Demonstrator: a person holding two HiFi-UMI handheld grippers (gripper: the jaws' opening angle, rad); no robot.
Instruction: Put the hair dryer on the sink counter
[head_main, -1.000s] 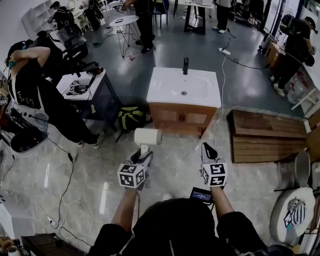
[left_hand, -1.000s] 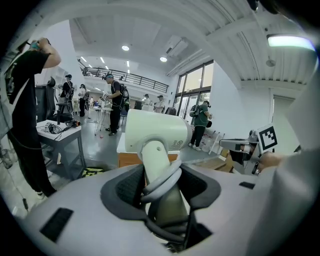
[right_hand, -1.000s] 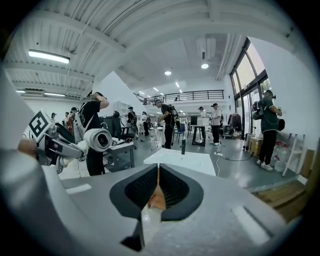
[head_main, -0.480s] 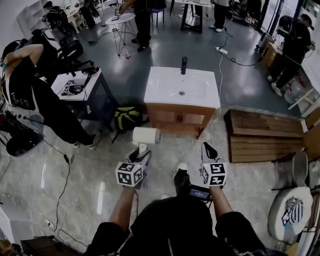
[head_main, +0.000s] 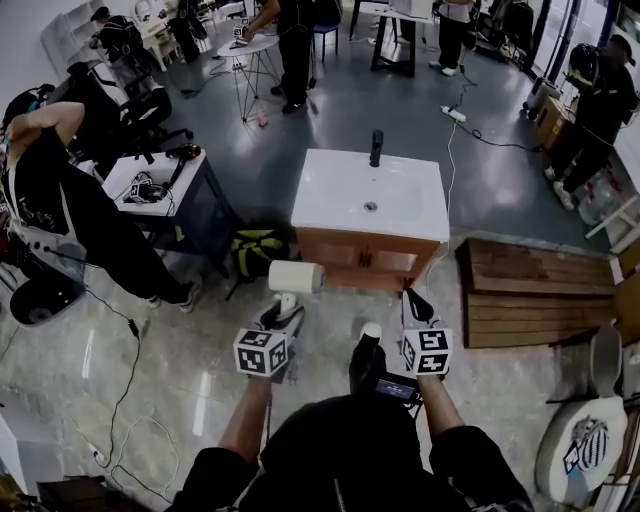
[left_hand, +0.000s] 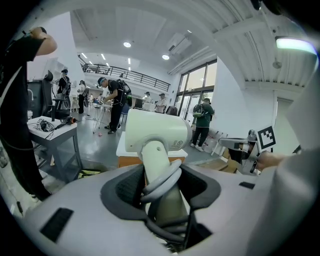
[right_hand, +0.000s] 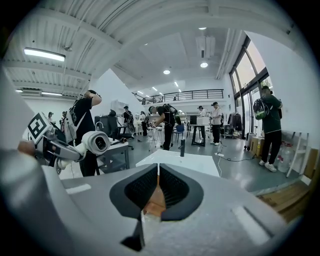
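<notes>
The white sink counter (head_main: 330, 205) stands at my twelve o'clock, a green backpack (head_main: 255, 250) at its eight; the cream hair dryer (head_main: 295, 278), cord looped round its handle, stands upright short of it, clamped in my left gripper (head_main: 284, 306), while my right gripper (head_main: 415, 303) is closed, empty.

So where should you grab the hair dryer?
Grab the hair dryer by its slim handle, coming from underneath, as the left tool holds it now. Its round head looks too fat for the jaws.
</notes>
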